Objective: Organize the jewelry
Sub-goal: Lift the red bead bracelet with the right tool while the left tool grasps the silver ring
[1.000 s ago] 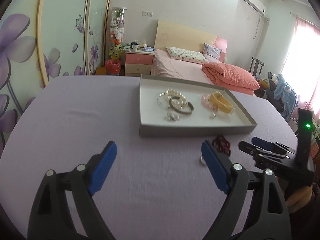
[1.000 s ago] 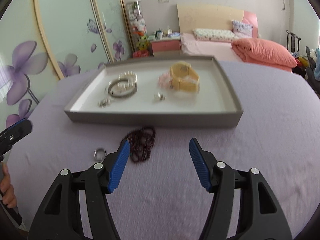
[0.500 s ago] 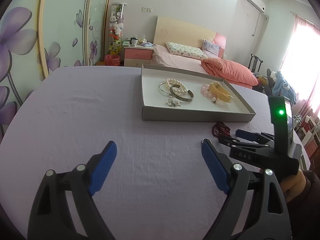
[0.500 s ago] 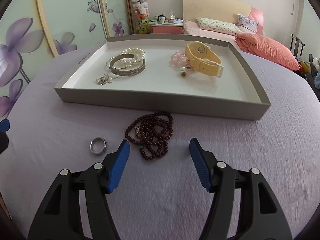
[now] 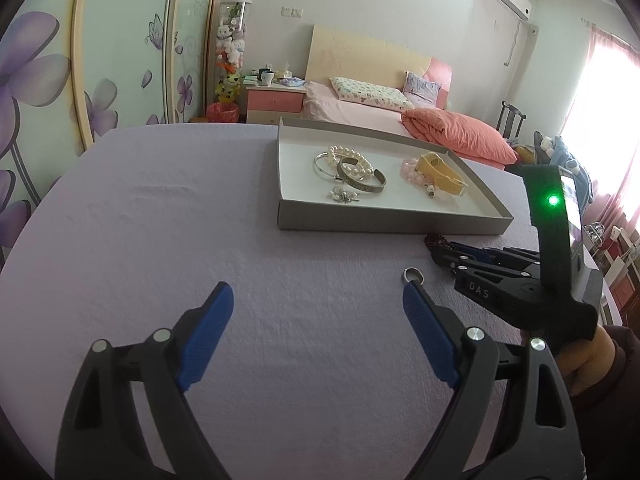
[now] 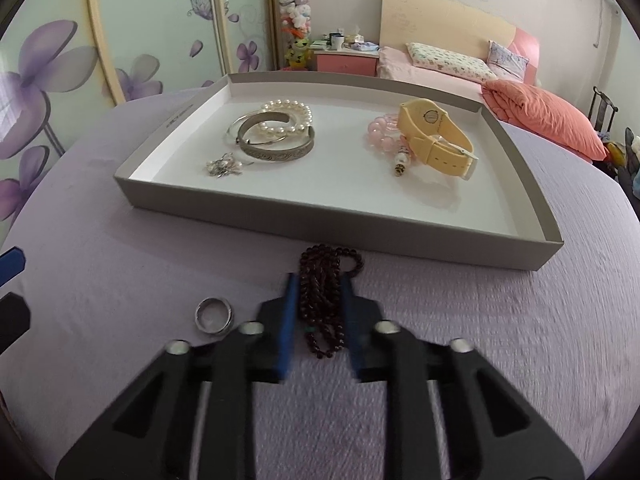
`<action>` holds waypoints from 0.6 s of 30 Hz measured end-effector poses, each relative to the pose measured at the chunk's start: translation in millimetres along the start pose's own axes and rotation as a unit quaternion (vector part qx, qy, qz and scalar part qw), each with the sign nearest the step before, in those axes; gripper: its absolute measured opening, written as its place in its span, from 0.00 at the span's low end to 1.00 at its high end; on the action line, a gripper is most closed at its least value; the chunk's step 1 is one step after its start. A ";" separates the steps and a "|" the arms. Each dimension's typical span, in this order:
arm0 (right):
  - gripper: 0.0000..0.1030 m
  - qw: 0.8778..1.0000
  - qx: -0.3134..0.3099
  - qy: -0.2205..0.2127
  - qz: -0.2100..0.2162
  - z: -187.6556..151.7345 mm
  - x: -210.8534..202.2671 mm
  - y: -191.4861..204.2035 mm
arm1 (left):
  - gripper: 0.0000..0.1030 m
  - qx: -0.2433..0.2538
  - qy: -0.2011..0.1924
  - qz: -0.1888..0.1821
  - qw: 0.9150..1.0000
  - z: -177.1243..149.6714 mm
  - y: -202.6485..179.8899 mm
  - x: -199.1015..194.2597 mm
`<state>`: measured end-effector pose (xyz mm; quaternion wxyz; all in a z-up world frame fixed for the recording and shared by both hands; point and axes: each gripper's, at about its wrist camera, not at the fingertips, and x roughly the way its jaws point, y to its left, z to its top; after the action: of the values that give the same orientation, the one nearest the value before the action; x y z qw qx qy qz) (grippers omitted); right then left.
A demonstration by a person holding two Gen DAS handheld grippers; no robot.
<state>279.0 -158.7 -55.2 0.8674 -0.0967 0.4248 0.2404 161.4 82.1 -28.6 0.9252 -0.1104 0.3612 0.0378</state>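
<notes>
A grey tray [image 6: 340, 222] on the purple table holds a pearl bracelet [image 6: 288, 114], a silver bangle [image 6: 276, 146], a yellow watch [image 6: 438, 136], pink beads [image 6: 380, 132] and small earrings [image 6: 222, 166]. A dark red bead bracelet [image 6: 324, 300] lies in front of the tray. My right gripper [image 6: 318, 284] has closed around it, fingers on both sides. A silver ring [image 6: 214, 314] lies just left of it, also in the left wrist view [image 5: 413, 276]. My left gripper [image 5: 316, 300] is open and empty above the cloth, with the right gripper [image 5: 452, 250] to its right.
The tray [image 5: 384, 224] sits at the far right of the table in the left wrist view. A bed with pink bedding [image 5: 440, 128], a nightstand [image 5: 274, 98] and a flowered wardrobe [image 5: 48, 80] stand beyond the table edge.
My right gripper moved forward and down and closed its fingers around the dark red bead bracelet. My left gripper stayed open and shifted slightly.
</notes>
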 end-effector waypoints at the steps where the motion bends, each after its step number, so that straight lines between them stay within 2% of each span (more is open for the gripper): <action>1: 0.15 1.000 0.003 0.002 0.003 -0.3 -0.6 -1.8 | 0.84 0.001 0.001 0.000 1.000 -0.1 -0.6 0.9; 11: 0.12 0.999 0.048 0.004 -0.001 -19.6 -17.6 -39.2 | 0.84 0.021 0.023 -0.009 0.999 -5.9 -23.2 14.8; 13: 0.09 0.998 0.061 0.000 -0.003 -22.3 -21.3 -50.4 | 0.84 0.028 0.030 -0.011 0.999 -5.8 -30.8 20.6; 18: 0.09 0.996 0.090 -0.016 -0.002 -25.7 -33.1 -76.2 | 0.84 0.041 0.048 -0.014 0.998 -9.5 -50.9 35.4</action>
<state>282.0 -245.2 -48.0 0.8798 -0.0152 0.4306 0.2008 188.8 30.1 -50.4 0.9112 -0.0788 0.4044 0.0045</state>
